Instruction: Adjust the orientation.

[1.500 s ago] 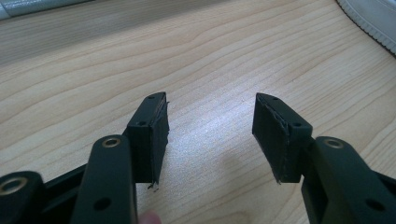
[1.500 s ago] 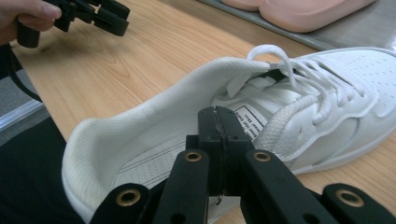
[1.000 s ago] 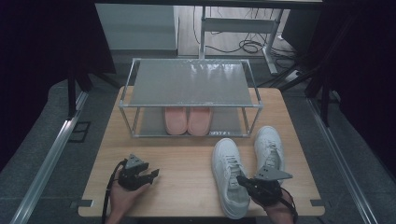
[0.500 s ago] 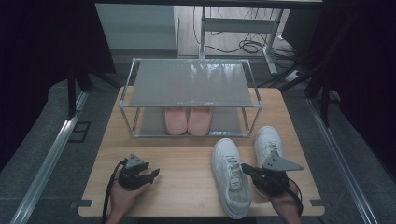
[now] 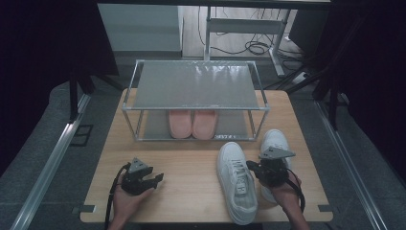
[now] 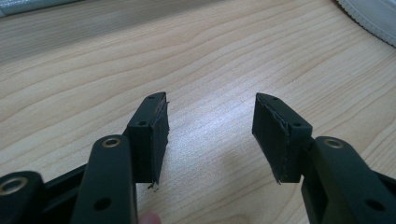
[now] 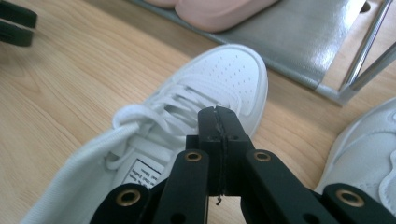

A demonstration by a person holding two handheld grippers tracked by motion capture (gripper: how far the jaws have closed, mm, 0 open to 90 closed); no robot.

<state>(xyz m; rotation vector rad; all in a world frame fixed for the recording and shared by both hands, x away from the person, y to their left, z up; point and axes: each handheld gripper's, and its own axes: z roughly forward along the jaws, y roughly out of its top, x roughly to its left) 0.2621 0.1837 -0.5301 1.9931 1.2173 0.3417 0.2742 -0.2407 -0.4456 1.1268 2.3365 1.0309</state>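
While the two white sneakers lie out on the wooden table (image 5: 191, 177) in front of the two-tier shoe rack (image 5: 194, 86), the work in hand looks like shelving them: the pair of pink slippers (image 5: 192, 123) already sits side by side on the lower shelf, toes toward the person, so the open space beside them or the bare top shelf is the likely destination. The left sneaker (image 5: 236, 182) lies lengthwise near the table's front edge, toe pointing toward the rack; the right sneaker (image 5: 274, 143) lies just beside it, nearer the rack's right leg and partly under the hand. The right gripper (image 5: 253, 166) hovers over the gap between the two shoes, jaws pressed fully together with nothing between them; in the right gripper view the closed tips hang above the laces and tongue of the left sneaker (image 7: 187, 121), not touching as far as I can tell. The right forearm comes in from the bottom edge, wrist angled inward. The left gripper (image 5: 155, 178) rests low on the table well apart from the shoes, jaws spread wide over bare wood, evidently parked and waiting.
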